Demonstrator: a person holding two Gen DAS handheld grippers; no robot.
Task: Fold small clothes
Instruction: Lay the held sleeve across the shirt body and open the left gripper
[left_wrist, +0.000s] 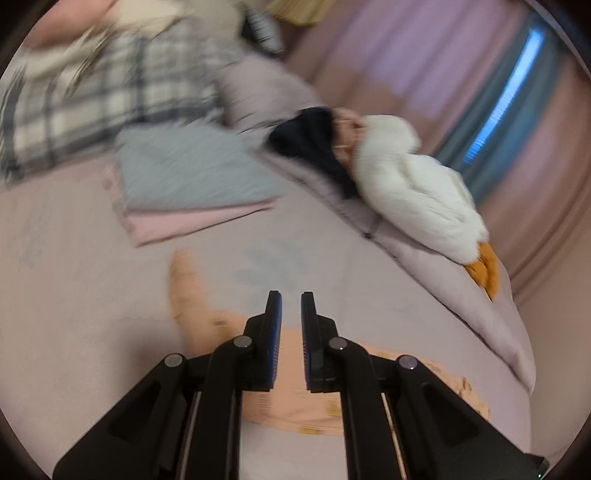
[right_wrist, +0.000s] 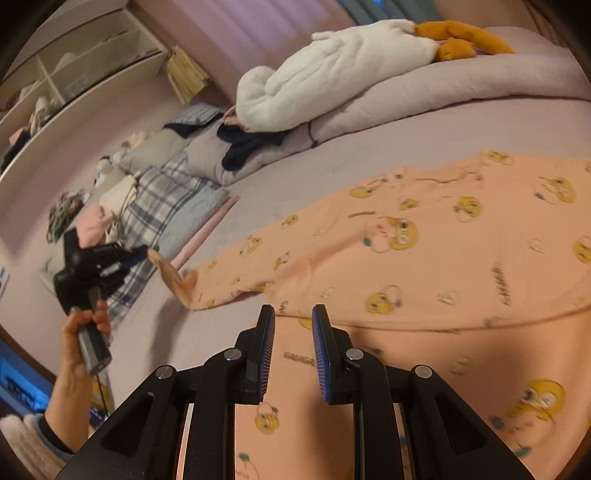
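Observation:
A peach garment (right_wrist: 424, 266) printed with yellow cartoon birds lies spread on the pink bed sheet (right_wrist: 369, 162). My right gripper (right_wrist: 293, 314) is open and empty, just above the garment's near part. My left gripper (right_wrist: 142, 254) shows at the left of the right wrist view, with its tips at a lifted corner of the garment (right_wrist: 173, 275). In the blurred left wrist view the left gripper (left_wrist: 291, 295) has a narrow gap between its fingers and nothing shows in it, with the peach cloth (left_wrist: 295, 402) lying below it.
A white goose plush (right_wrist: 332, 70) with orange feet lies on a rolled lilac duvet (right_wrist: 443, 92) at the back. Dark clothes (right_wrist: 247, 142), a plaid blanket (right_wrist: 166, 199), folded grey and pink cloths (left_wrist: 192, 177) and shelves (right_wrist: 74, 66) lie beyond.

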